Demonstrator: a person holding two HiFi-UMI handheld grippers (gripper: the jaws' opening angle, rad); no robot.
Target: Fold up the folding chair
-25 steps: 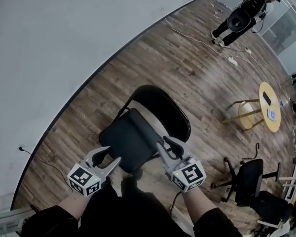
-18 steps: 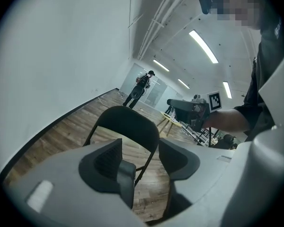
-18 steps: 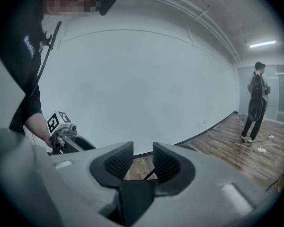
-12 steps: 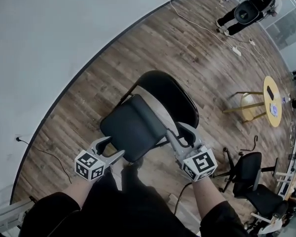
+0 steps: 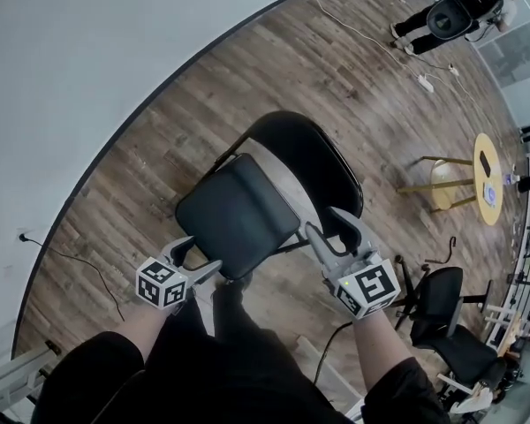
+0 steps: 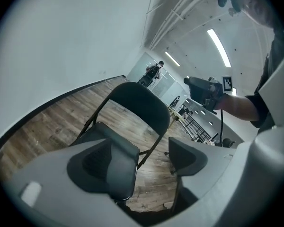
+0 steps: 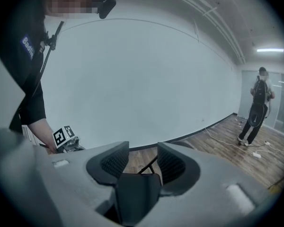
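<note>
Step in hand, as I judge it: approach for the grasp, with folding not yet begun.

The folding chair (image 5: 247, 228) is standing fully open on the wooden floor (image 5: 150, 157), a little in from the floor's edge along the white wall (image 5: 71, 60). The seat (image 5: 221, 206) is lying level and the backrest (image 5: 314, 162) is rising at its far side. The chair's long axis is running vertical, from legs to backrest top. Its front is pointing roughly along the wall, toward the operator.

The left tool (image 5: 203, 254) is hovering at the seat's near corner. Its jaws have just been opening and are standing wide, pinching nothing.

The right tool (image 5: 323, 219) is hanging by the seat's rear side, next to the backrest frame. Its jaws have also just been opening and are standing apart. The seat's edge is showing between them, unclamped.

Next move, probably: closing on the seat edge and frame, then swinging the seat up toward the backrest.
</note>
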